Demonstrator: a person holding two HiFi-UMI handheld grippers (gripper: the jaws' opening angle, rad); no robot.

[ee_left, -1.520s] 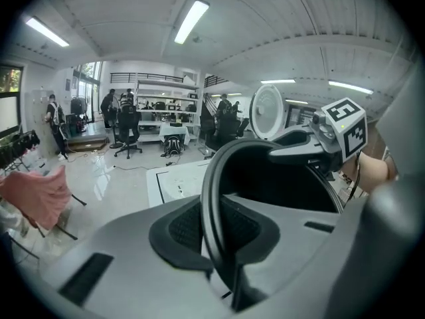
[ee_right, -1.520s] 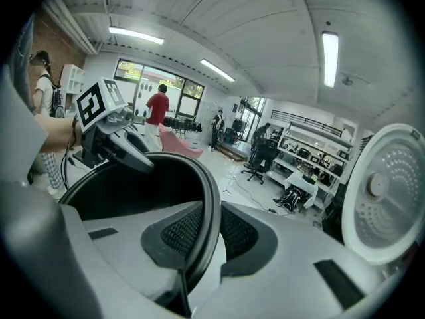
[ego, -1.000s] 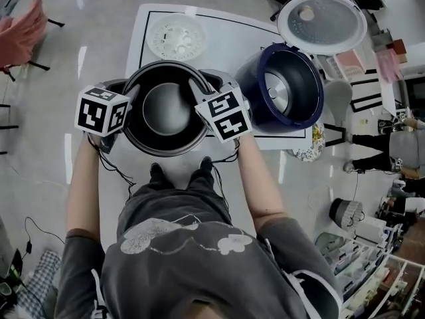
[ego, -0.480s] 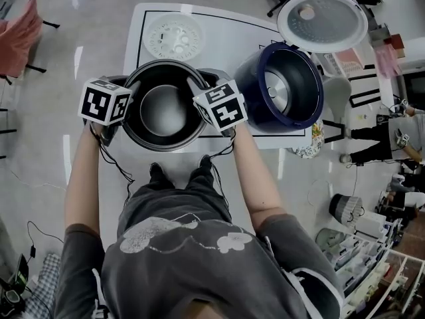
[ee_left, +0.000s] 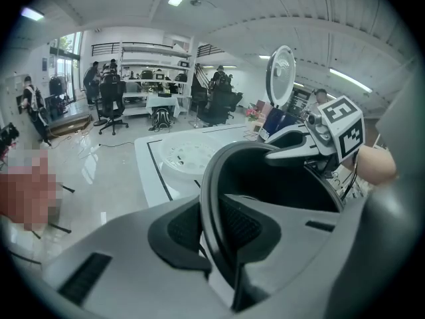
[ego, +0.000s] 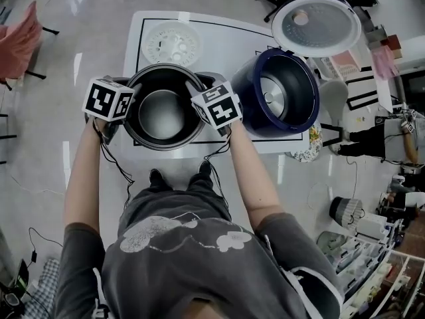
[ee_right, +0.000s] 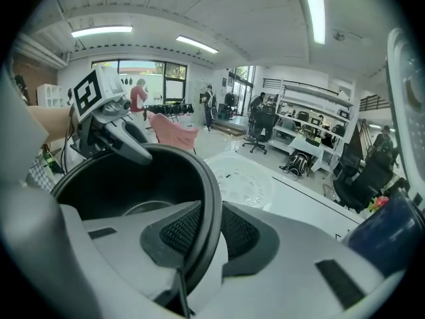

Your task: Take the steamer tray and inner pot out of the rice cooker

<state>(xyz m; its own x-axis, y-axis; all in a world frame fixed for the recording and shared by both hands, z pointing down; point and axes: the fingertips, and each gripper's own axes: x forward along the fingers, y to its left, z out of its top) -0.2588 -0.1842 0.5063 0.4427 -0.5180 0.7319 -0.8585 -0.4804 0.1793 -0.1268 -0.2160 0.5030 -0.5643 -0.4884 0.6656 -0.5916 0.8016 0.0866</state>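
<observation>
The dark inner pot (ego: 161,113) is out of the cooker, at the table's front left. My left gripper (ego: 126,108) is shut on its left rim and my right gripper (ego: 199,97) on its right rim. In the left gripper view the rim (ee_left: 211,178) runs between my left gripper's (ee_left: 214,228) pads. In the right gripper view it (ee_right: 211,191) passes between my right gripper's (ee_right: 199,234) pads. Both pairs of jaws have just been opening a little with the rim still between them. The white steamer tray (ego: 172,42) lies flat behind the pot.
The blue rice cooker (ego: 279,92) stands right of the pot, its lid (ego: 319,24) raised and its chamber open. The white table (ego: 226,42) has a black border line. Chairs, shelves and people fill the room beyond.
Both grippers and the pot have sunk a little toward the table and shifted slightly away from the person. The cooker and steamer tray have not moved.
</observation>
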